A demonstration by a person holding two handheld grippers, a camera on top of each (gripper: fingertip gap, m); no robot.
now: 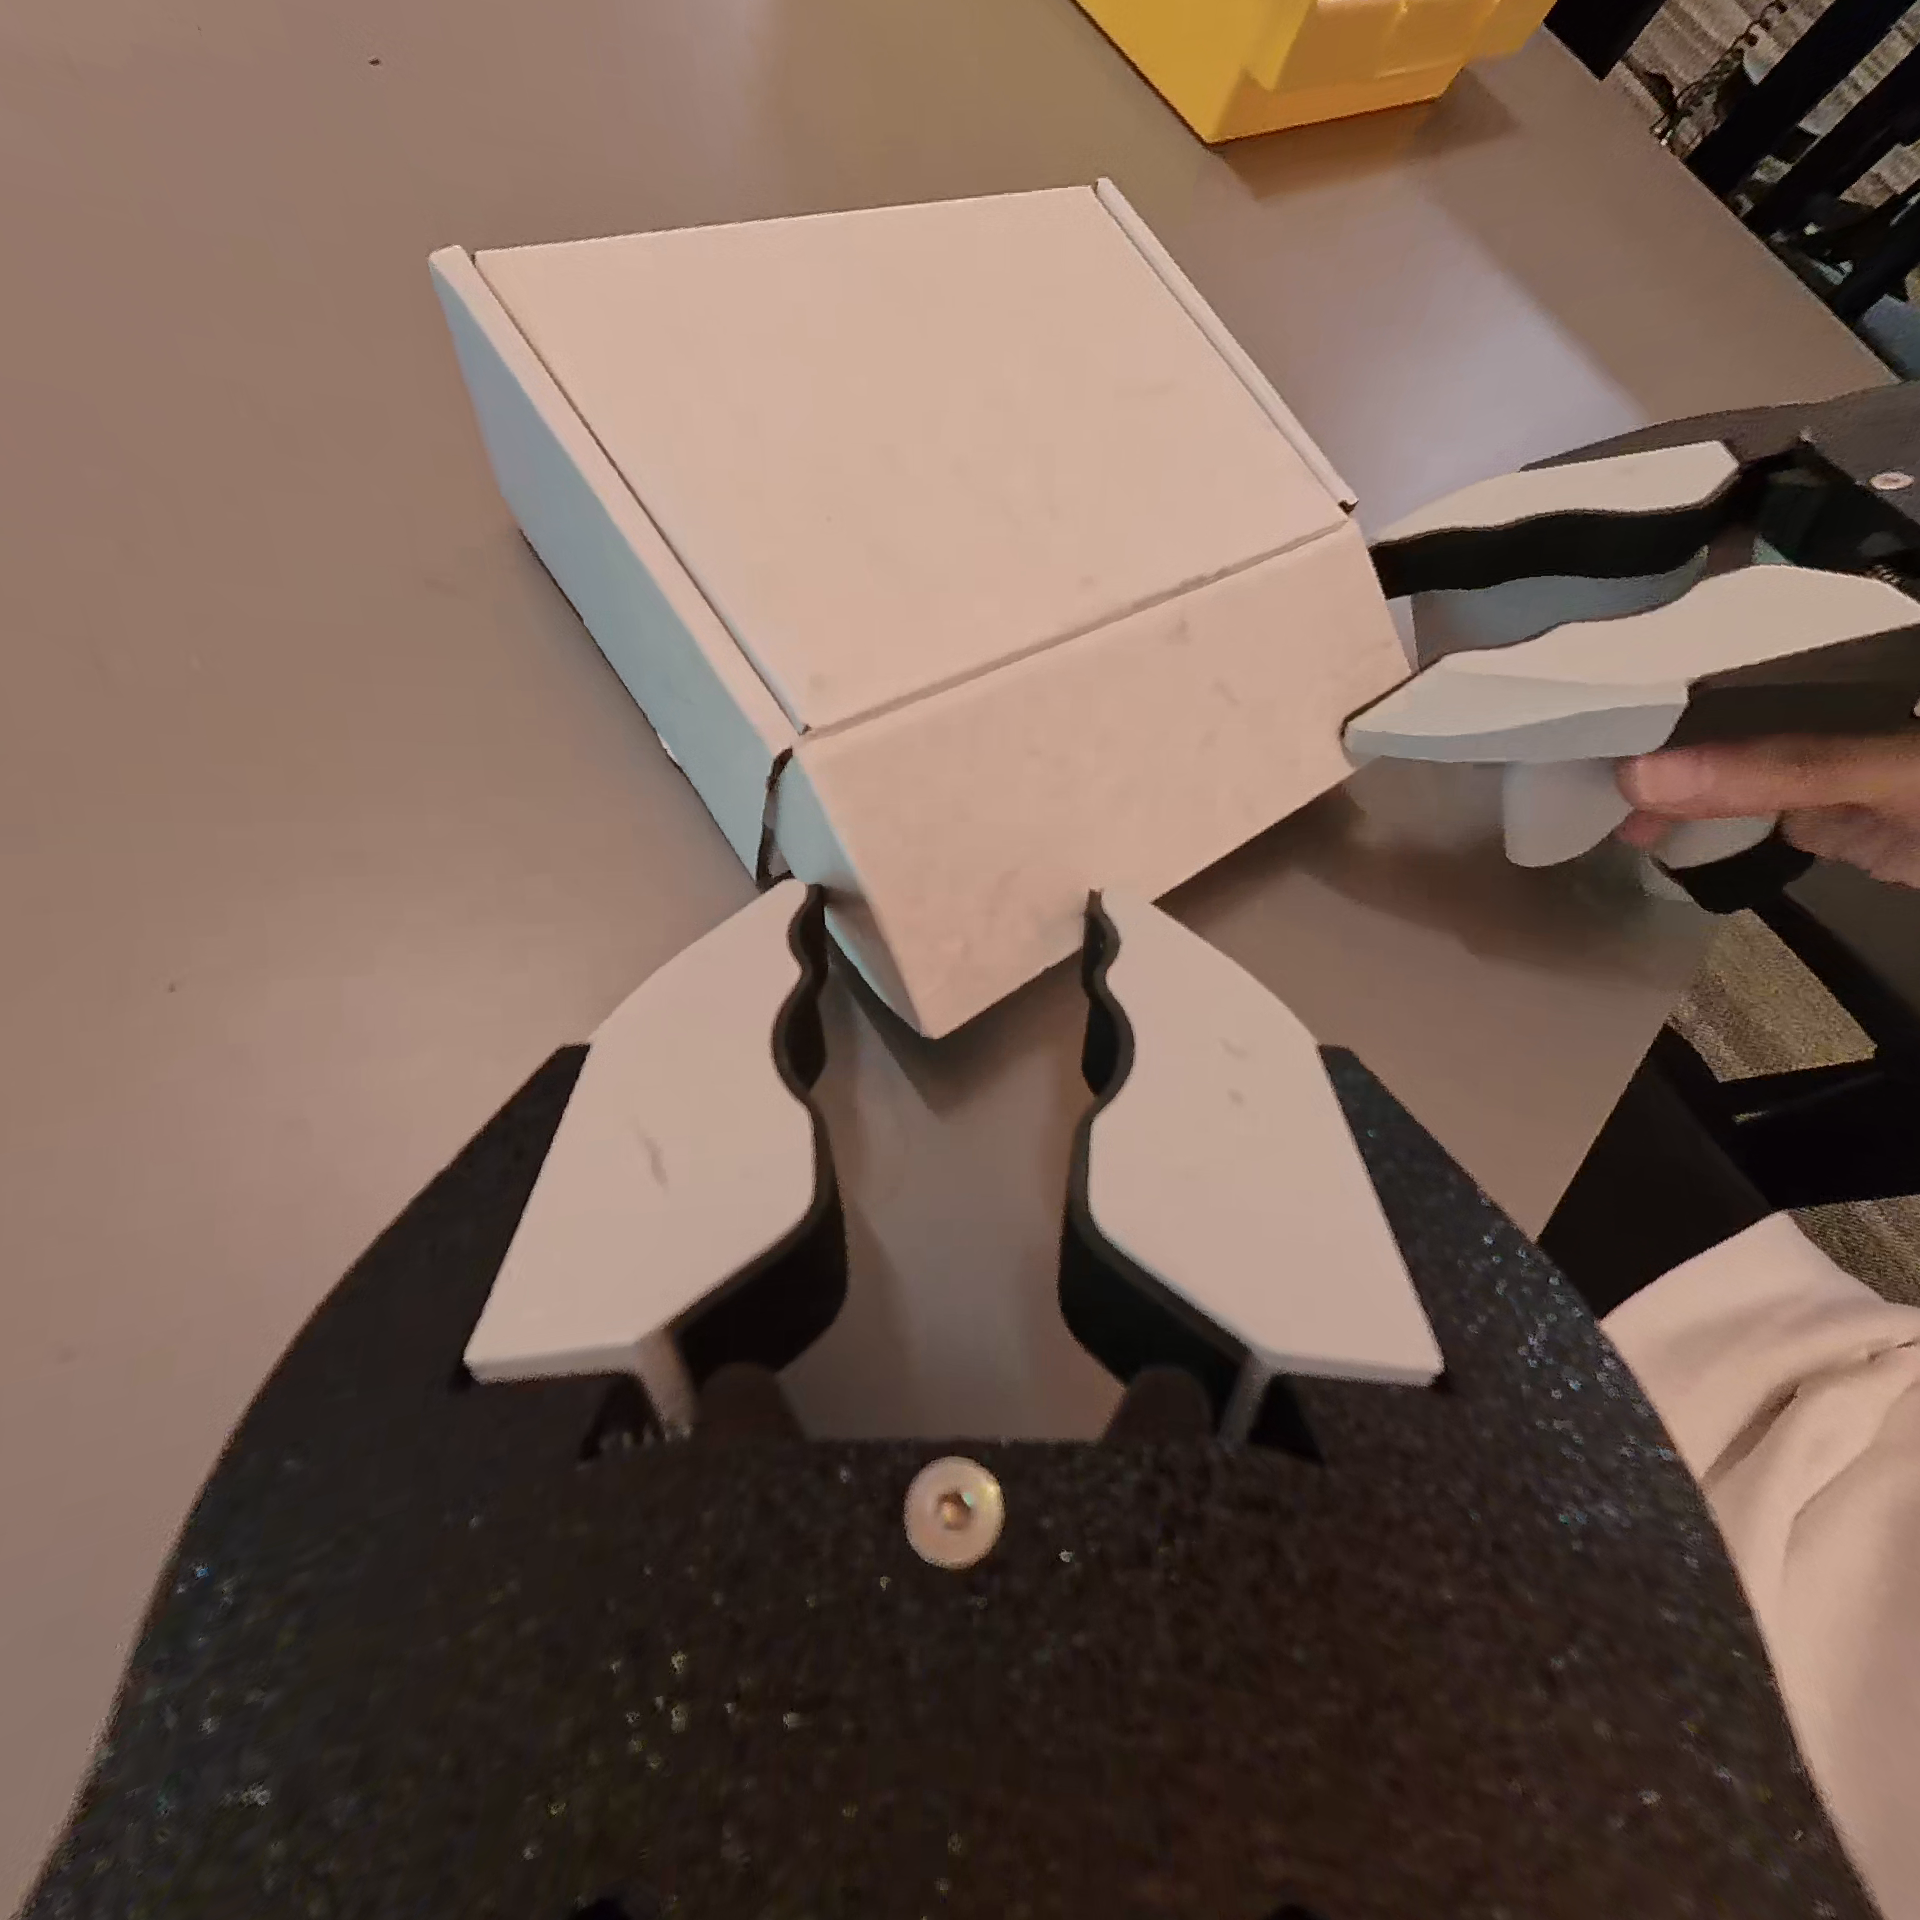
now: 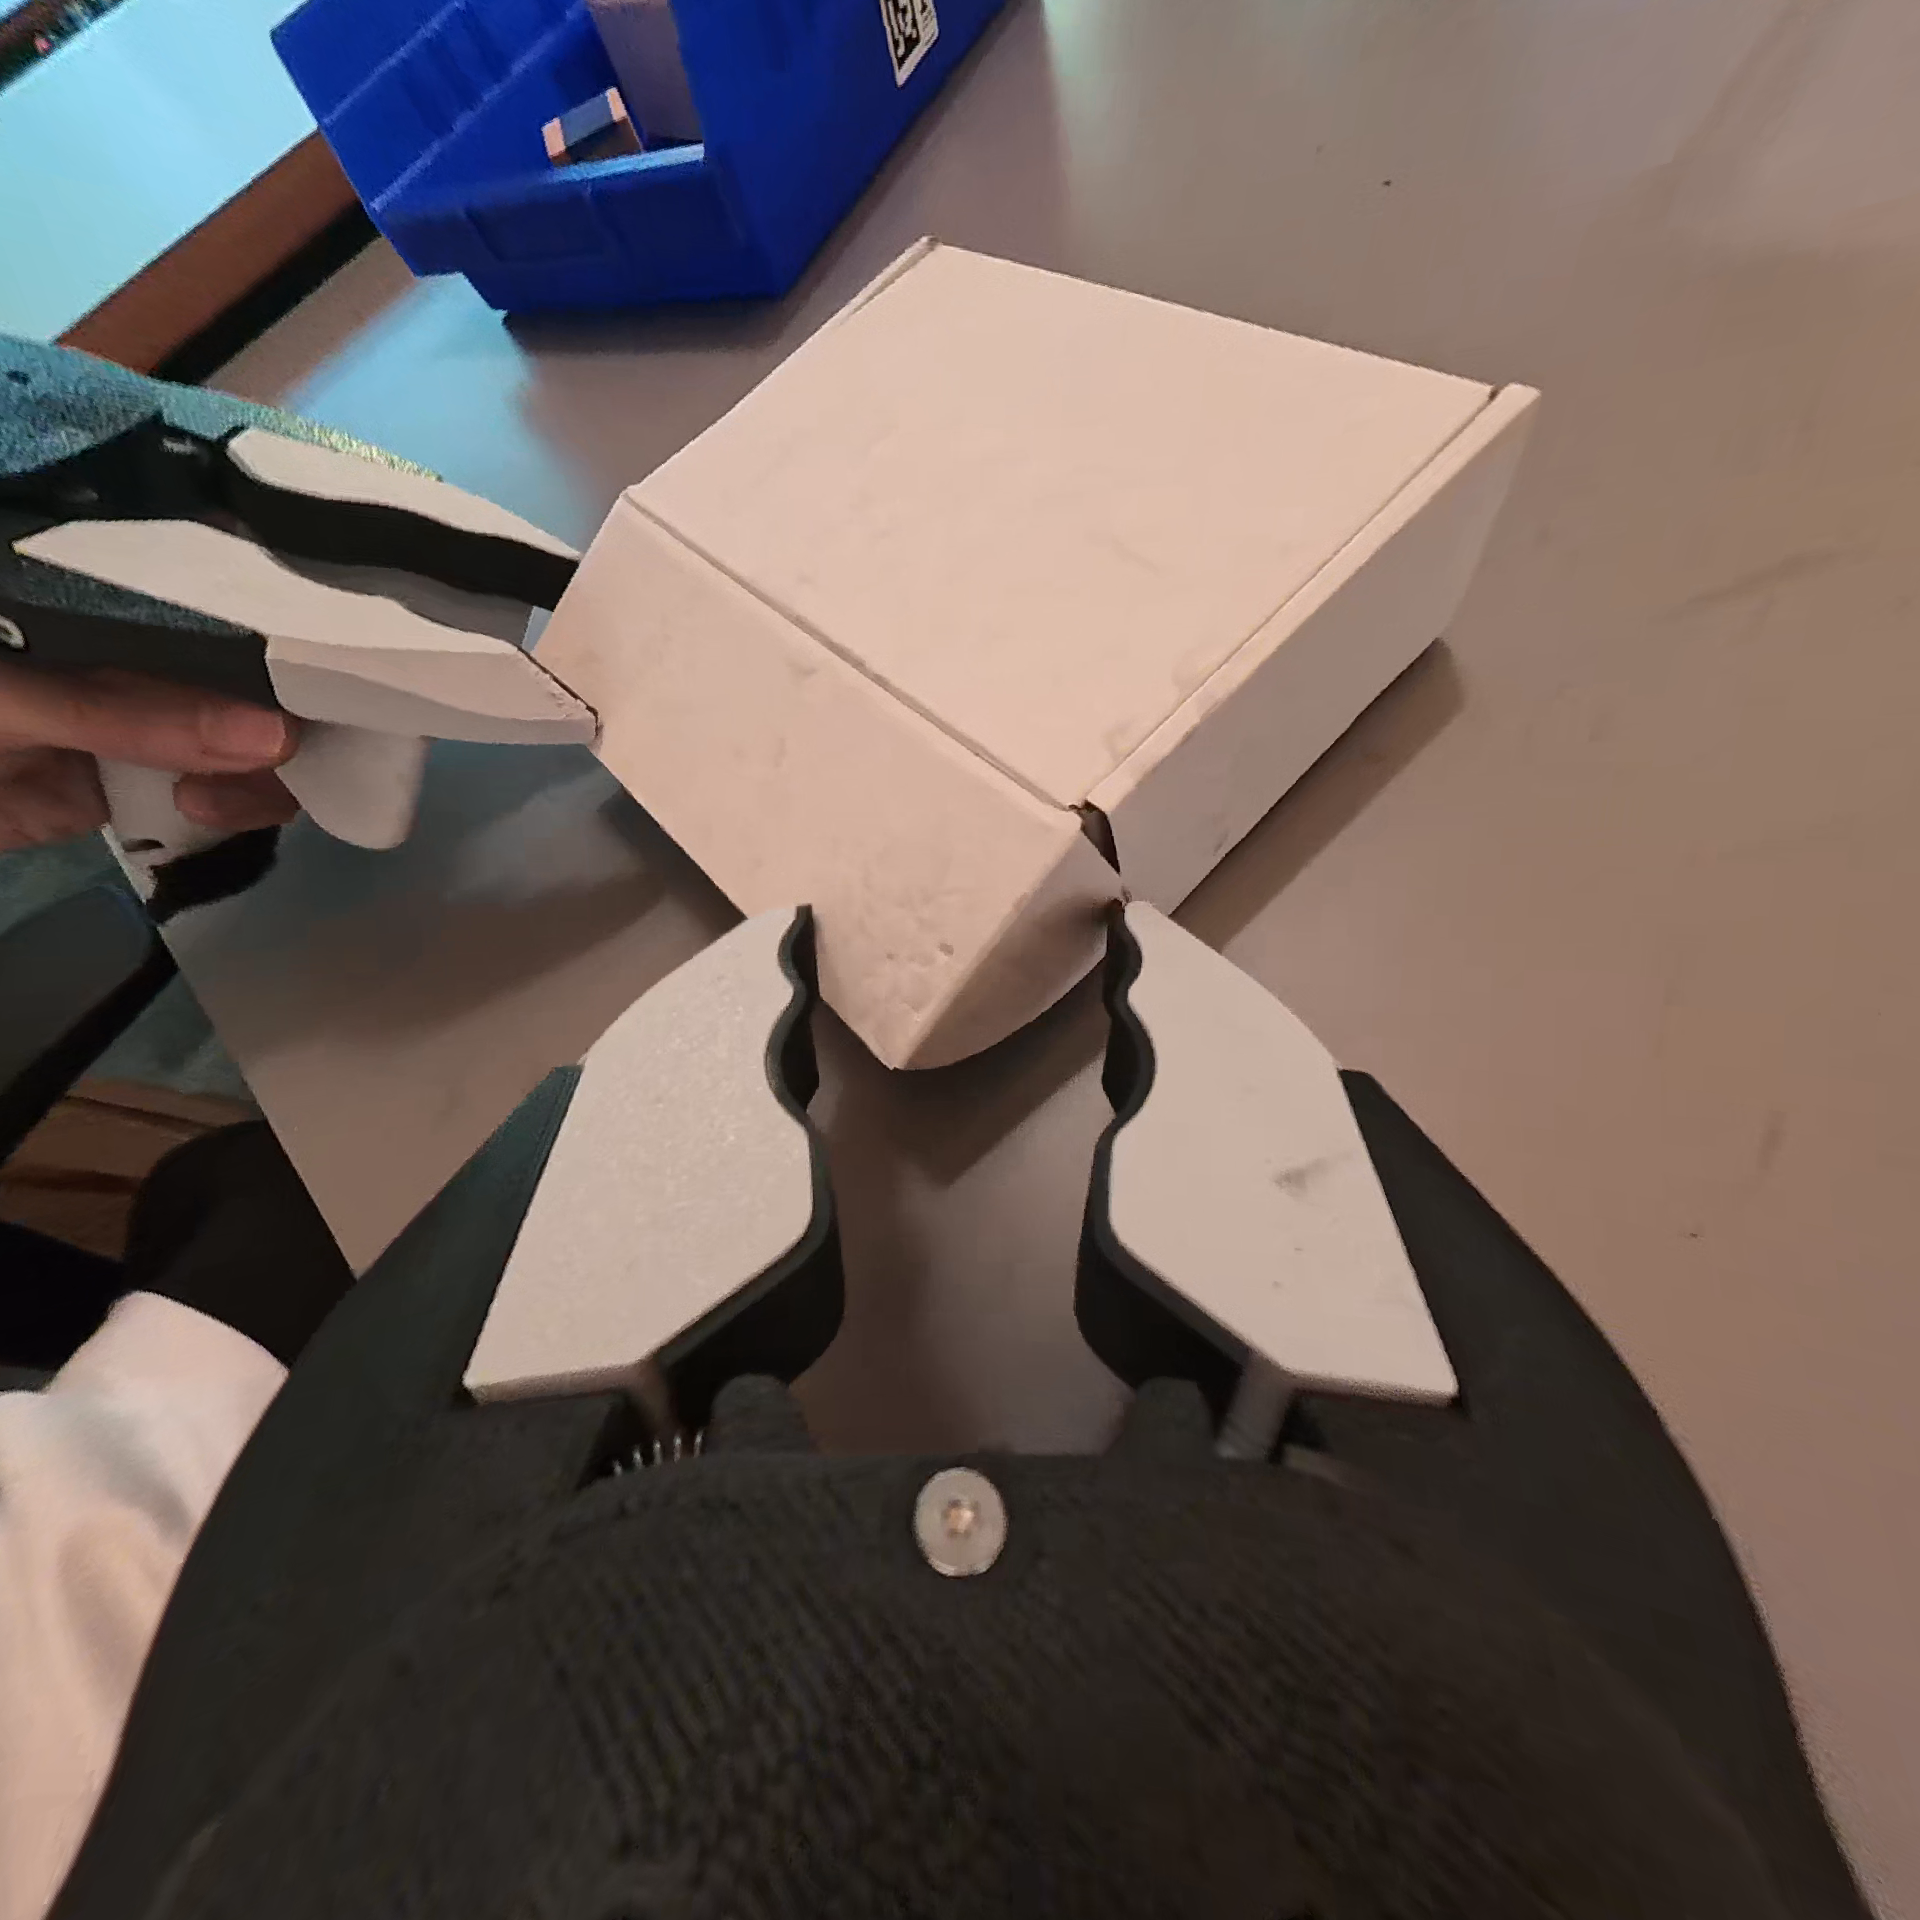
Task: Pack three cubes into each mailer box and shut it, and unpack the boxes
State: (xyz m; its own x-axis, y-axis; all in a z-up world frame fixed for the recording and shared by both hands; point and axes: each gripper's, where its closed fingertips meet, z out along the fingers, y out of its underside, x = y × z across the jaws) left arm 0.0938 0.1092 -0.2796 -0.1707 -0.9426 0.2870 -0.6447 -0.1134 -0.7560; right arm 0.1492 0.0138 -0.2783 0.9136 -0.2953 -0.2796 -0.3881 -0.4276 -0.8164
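A white mailer box [image 1: 914, 416] lies on the grey table [image 1: 208, 520] with its lid down. Its front flap [image 1: 1091, 748] slants outward, untucked. My left gripper [image 1: 951, 904] is open, and the flap's left corner sits between its fingers. My right gripper [image 2: 961, 914] is open around the flap's other corner [image 2: 914, 966]. Each gripper also shows in the other's view, the right one [image 1: 1366, 644] and the left one [image 2: 582, 644], both at the flap's ends. The box [image 2: 1039, 520] hides whatever is inside it.
A yellow bin [image 1: 1320, 62] stands at the far right behind the box. A blue bin [image 2: 623, 187] stands at the far left with a small pale cube [image 2: 587, 130] inside. The table's edge [image 1: 1662, 987] runs near the right gripper. A hand [image 1: 1766, 810] holds that gripper.
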